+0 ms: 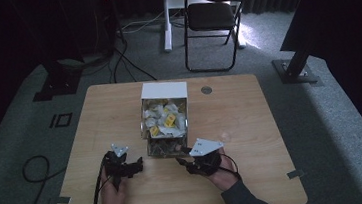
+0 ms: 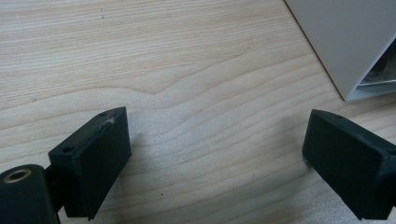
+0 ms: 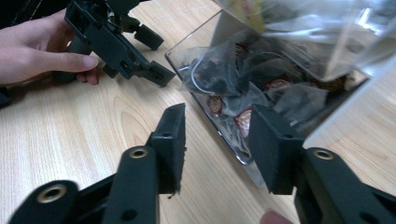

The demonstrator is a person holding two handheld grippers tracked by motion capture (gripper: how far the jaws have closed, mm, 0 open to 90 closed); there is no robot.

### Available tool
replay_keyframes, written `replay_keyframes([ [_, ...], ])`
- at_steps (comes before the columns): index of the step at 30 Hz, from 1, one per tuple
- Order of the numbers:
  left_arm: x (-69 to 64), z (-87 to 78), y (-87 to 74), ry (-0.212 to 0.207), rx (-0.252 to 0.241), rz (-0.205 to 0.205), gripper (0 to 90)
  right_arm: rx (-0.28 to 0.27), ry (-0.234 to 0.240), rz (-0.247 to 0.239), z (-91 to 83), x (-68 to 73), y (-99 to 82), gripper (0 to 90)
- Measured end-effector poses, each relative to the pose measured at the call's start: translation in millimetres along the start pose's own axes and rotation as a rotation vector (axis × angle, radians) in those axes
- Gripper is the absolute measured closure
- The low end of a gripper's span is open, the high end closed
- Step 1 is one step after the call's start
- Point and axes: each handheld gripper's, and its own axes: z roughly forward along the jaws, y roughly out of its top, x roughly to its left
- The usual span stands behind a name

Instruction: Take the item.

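A clear dispenser box with a white top stands mid-table, holding white and yellow packets. At its foot is a clear tray of dark packets. My right gripper sits at that tray's front corner, jaws partly apart. One fingertip lies against the tray's clear wall, and no packet is between the jaws. My left gripper rests low over bare wood left of the box, jaws wide apart with nothing between them. In the high view the left gripper and right gripper flank the box's front.
The wooden table has a small round grommet behind the box. The box's white side wall is close on the left gripper's right. A folding chair and cables lie on the floor beyond.
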Motion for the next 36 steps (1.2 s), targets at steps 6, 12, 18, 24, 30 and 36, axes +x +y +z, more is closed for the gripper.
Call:
replay_keyframes([
  [6, 0.0, 0.0, 0.0, 0.0, 0.0, 0.0, 8.3, 0.008, 0.009, -0.014, 12.2, 4.8, 1.3, 61.7],
  [12, 0.0, 0.0, 0.0, 0.0, 0.0, 0.0, 8.3, 0.021, 0.013, -0.018, 23.7, 5.7, 1.7, 63.2],
  [18, 0.0, 0.0, 0.0, 0.0, 0.0, 0.0, 8.3, 0.03, 0.006, -0.04, 36.0, 7.7, 3.1, 67.0],
  [24, 0.0, 0.0, 0.0, 0.0, 0.0, 0.0, 8.3, 0.039, 0.004, -0.045, 43.3, 9.0, 3.4, 67.8],
  [30, 0.0, 0.0, 0.0, 0.0, 0.0, 0.0, 8.3, 0.047, 0.017, -0.047, 43.0, 9.1, 4.5, 69.9],
  [36, 0.0, 0.0, 0.0, 0.0, 0.0, 0.0, 8.3, 0.053, 0.032, -0.072, 40.0, 13.1, 3.8, 70.1],
])
